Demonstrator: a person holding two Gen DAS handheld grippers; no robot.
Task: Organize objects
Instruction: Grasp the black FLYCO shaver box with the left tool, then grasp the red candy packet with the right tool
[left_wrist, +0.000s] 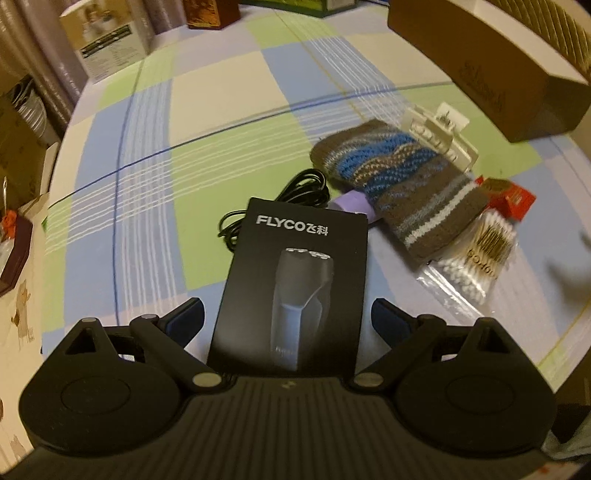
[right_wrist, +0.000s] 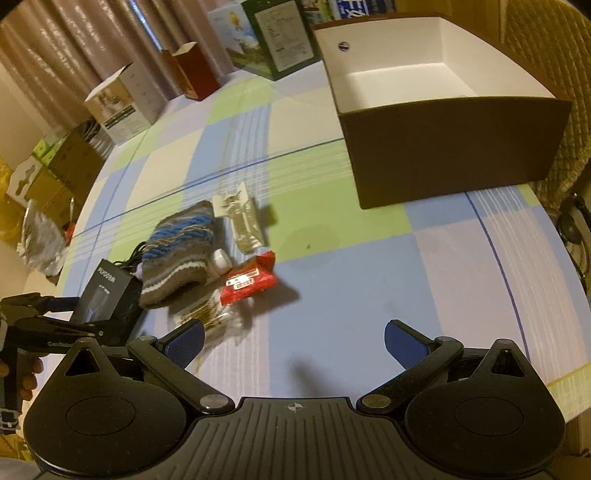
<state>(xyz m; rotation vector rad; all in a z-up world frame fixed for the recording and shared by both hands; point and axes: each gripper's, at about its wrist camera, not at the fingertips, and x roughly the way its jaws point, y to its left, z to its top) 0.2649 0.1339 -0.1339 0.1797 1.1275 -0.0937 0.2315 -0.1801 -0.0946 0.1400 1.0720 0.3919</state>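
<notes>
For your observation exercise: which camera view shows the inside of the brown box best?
The right wrist view: the brown box shows its open top and bare white interior. The left wrist view catches only its outer brown side and rim at the upper right corner, nothing inside.

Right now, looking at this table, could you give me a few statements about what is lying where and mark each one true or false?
1. The brown box with the white inside has nothing in it. True.
2. The left gripper is open around the black FLYCO shaver box. True, though actual contact cannot be told.
3. The right gripper holds the red snack packet. False: it is open and empty, and the packet lies on the checked tablecloth.
4. The knitted mitten is inside the brown box. False: it lies on the tablecloth beside the white hair claw clip.
</notes>
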